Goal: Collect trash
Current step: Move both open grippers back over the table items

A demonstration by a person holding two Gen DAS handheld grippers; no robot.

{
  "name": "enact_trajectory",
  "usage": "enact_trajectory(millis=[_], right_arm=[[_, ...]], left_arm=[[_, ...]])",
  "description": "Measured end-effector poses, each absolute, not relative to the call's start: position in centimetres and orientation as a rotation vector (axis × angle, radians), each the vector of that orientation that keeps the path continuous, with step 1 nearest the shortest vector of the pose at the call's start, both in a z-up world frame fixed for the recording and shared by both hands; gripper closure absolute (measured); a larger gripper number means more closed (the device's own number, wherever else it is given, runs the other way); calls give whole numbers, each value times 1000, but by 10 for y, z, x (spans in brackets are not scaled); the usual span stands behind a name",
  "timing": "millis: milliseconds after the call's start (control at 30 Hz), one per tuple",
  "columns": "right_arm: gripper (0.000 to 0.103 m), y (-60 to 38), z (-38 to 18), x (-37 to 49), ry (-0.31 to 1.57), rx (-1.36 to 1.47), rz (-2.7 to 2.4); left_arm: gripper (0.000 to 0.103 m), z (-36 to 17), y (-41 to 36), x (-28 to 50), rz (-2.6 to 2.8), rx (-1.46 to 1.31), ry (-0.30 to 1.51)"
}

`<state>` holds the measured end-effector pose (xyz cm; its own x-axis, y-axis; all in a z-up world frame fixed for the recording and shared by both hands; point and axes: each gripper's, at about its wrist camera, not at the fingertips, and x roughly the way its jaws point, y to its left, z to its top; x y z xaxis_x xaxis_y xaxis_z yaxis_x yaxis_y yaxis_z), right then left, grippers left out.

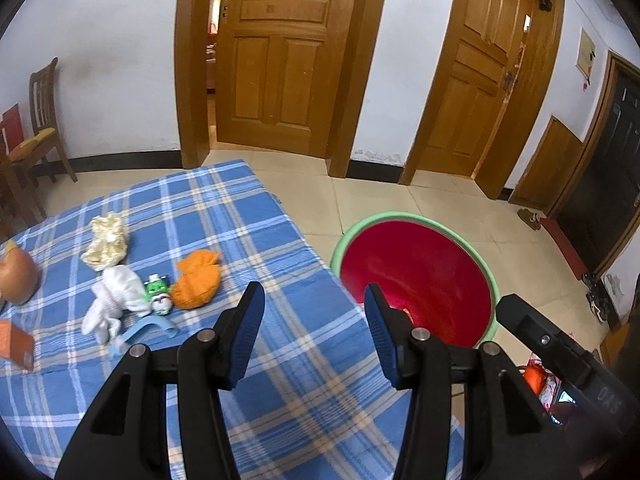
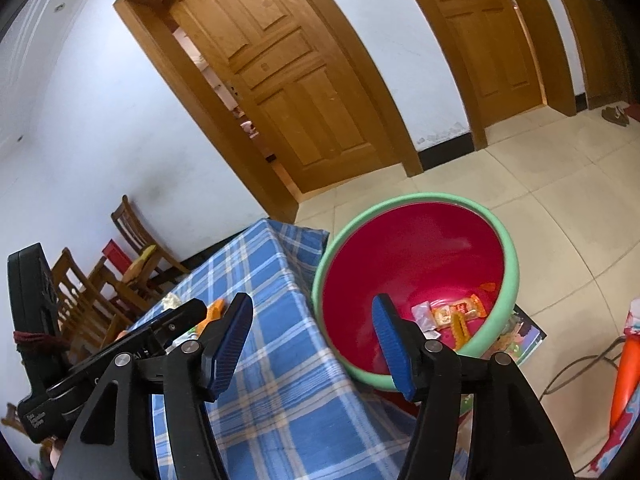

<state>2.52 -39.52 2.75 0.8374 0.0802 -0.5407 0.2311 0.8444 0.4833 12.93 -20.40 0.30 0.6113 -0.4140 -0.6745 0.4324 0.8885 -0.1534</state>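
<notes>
Trash lies on the worktop (image 1: 248,216) ahead-left of the left gripper (image 1: 314,312): an orange wad (image 1: 198,280), a white wad (image 1: 116,300), a yellow wad (image 1: 106,242). Both grippers hover released, empty; the right gripper (image 2: 312,340) tilts toward the basin (image 2: 416,280), which holds wrappers (image 2: 452,314).

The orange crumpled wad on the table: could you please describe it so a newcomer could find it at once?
On the blue plaid tablecloth, a cluster of litter lies left of the left claw. The orange crumpled wad is its rightmost piece, beside a small green-and-white wrapper, the only orange lump there.
</notes>
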Motion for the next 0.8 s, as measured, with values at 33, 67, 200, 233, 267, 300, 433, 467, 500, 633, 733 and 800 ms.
enact_trajectory(millis=[33, 67, 200, 233, 267, 300, 433, 467, 500, 633, 733, 800], right_arm=[[39, -392, 29, 25, 578, 563, -80], [39, -390, 30, 23, 577, 560, -76], [38, -378, 35, 21, 575, 547, -58], [37, -376, 36, 21, 575, 545, -54], [36, -374, 36, 21, 575, 543, -51], [36, -372, 36, 21, 576, 541, -47], [36, -361, 37, 22, 583, 529, -28], [36, -358, 37, 23, 586, 525, -23], [36, -356, 37, 24, 588, 523, -19], [36, -342, 35, 28, 605, 511, 2], [36, -335, 34, 31, 614, 503, 15], [36, -330, 34, 32, 619, 497, 23]], left_arm=[[51, 4, -200, 129, -482, 20, 768], [51, 6, -197, 128, -478, 16, 765], [51, 11, -180, 125, -455, 0, 752], [51, 12, -176, 123, -450, -4, 749], [51, 13, -172, 123, -443, -9, 747], [51, 14, -168, 122, -438, -12, 745], [51, 16, -153, 120, -412, -24, 737], [51, 15, -149, 120, -407, -28, 736], [51, 16, -145, 120, -400, -31, 734], [51, 17, -125, 120, -366, -46, 724], [51, 18, -111, 121, -340, -57, 718], [51, 19, -101, 123, -321, -64, 715]])
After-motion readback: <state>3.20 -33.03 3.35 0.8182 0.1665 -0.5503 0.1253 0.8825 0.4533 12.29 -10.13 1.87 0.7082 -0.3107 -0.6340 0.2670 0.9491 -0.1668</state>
